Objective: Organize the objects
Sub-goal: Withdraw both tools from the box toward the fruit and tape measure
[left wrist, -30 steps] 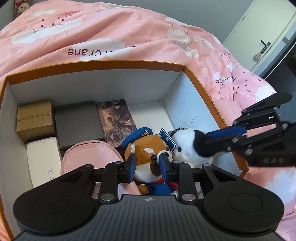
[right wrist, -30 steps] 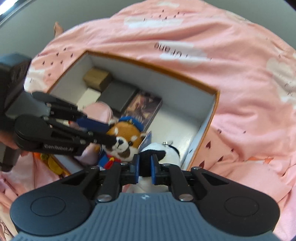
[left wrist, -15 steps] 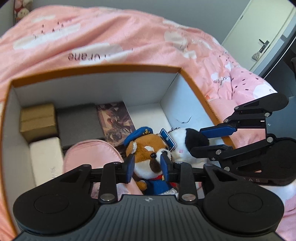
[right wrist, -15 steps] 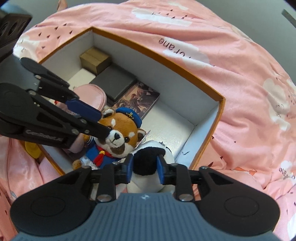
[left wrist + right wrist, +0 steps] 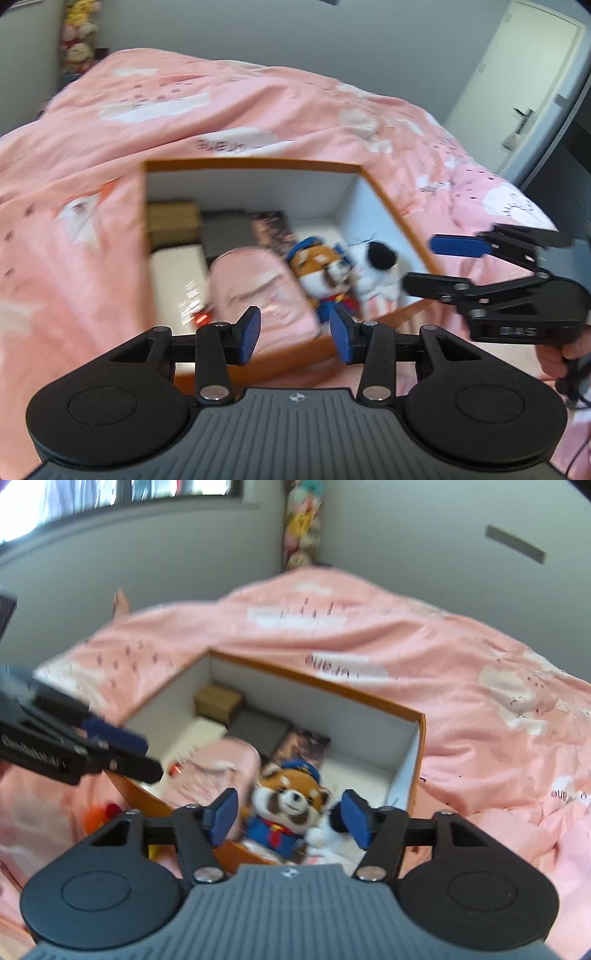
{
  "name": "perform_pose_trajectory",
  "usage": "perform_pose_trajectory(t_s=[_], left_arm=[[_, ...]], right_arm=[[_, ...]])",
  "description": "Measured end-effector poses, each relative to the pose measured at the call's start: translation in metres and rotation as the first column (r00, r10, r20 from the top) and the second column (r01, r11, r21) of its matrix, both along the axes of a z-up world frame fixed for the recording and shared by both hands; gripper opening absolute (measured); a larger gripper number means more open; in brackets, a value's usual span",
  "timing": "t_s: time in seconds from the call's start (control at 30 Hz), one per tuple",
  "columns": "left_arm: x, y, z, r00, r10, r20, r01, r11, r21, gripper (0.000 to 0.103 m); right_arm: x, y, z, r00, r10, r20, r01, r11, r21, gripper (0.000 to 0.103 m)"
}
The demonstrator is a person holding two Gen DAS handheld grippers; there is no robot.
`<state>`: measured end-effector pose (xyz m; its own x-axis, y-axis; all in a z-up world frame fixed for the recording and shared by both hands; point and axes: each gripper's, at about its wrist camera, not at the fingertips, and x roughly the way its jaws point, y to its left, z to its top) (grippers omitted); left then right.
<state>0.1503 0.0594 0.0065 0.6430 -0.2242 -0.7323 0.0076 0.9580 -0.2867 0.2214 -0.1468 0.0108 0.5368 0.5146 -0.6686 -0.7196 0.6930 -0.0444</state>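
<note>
An orange box [image 5: 255,164] with white walls sits on a pink quilt; it also shows in the right wrist view [image 5: 325,686]. Inside sit a red panda plush [image 5: 321,269] in a blue cap, also seen in the right wrist view [image 5: 288,805], and a black-and-white plush [image 5: 376,269] beside it. My left gripper [image 5: 295,334] is open and empty, held above the box's near edge. My right gripper [image 5: 288,818] is open and empty, and it also shows at the right of the left wrist view [image 5: 421,264].
The box also holds a pink pouch [image 5: 255,291], a cream case [image 5: 177,277], a brown carton [image 5: 173,218], a dark grey box [image 5: 225,232] and a printed book [image 5: 273,229]. The pink quilt [image 5: 221,103] surrounds the box. A door [image 5: 517,88] stands at the right.
Both grippers opened, let go of the two plush toys and pulled back and up from the box. The toys stay inside the box.
</note>
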Motion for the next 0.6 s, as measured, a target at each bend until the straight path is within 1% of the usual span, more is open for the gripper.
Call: perform_pose_trajectory(t_s=[0.07, 0.13, 0.2, 0.23, 0.27, 0.33, 0.37, 0.4, 0.5, 0.57, 0.6], left_arm=[[-0.011, 0.005, -0.006, 0.999, 0.032, -0.025, -0.031, 0.999, 0.035, 0.052], [-0.024, 0.006, -0.01, 0.999, 0.044, 0.001, -0.044, 0.996, 0.079, 0.053], [-0.032, 0.003, -0.015, 0.998, 0.057, -0.029, -0.053, 0.991, 0.123, 0.053], [-0.037, 0.002, -0.018, 0.999, 0.049, -0.018, -0.047, 0.99, 0.135, 0.053], [-0.041, 0.001, -0.021, 0.999, 0.038, -0.015, -0.036, 0.989, 0.141, 0.054], [-0.048, 0.003, -0.031, 0.999, 0.032, -0.043, -0.026, 0.991, 0.134, 0.055], [-0.05, 0.004, -0.037, 0.998, 0.039, -0.058, -0.031, 0.99, 0.136, 0.055], [-0.052, 0.005, -0.044, 0.996, 0.046, -0.07, -0.035, 0.987, 0.154, 0.055], [-0.057, 0.003, -0.061, 0.992, 0.071, -0.1, -0.043, 0.963, 0.265, 0.056], [-0.058, 0.005, -0.067, 0.988, 0.094, -0.126, -0.054, 0.954, 0.295, 0.055], [-0.059, 0.009, -0.069, 0.985, 0.111, -0.133, -0.067, 0.953, 0.296, 0.055]], right_arm=[[-0.015, 0.0, -0.002, 1.0, -0.007, -0.008, 0.007, 0.999, 0.049, 0.064], [-0.026, 0.004, -0.007, 0.999, 0.0, -0.042, 0.004, 0.996, 0.086, 0.065], [-0.034, 0.011, -0.016, 0.994, 0.018, -0.105, -0.005, 0.992, 0.122, 0.068], [-0.035, 0.016, -0.023, 0.99, 0.023, -0.141, -0.003, 0.991, 0.137, 0.068], [-0.036, 0.021, -0.03, 0.984, 0.021, -0.178, 0.006, 0.989, 0.145, 0.068], [-0.038, 0.031, -0.043, 0.971, 0.026, -0.237, 0.011, 0.988, 0.154, 0.068], [-0.039, 0.037, -0.049, 0.966, 0.03, -0.256, 0.009, 0.989, 0.15, 0.068], [-0.044, 0.044, -0.055, 0.962, 0.033, -0.27, 0.006, 0.99, 0.139, 0.068], [-0.048, 0.067, -0.074, 0.949, 0.047, -0.313, -0.015, 0.995, 0.104, 0.069], [-0.05, 0.08, -0.085, 0.941, 0.049, -0.334, -0.024, 0.997, 0.078, 0.068], [-0.049, 0.084, -0.089, 0.94, 0.043, -0.339, -0.02, 0.997, 0.072, 0.069]])
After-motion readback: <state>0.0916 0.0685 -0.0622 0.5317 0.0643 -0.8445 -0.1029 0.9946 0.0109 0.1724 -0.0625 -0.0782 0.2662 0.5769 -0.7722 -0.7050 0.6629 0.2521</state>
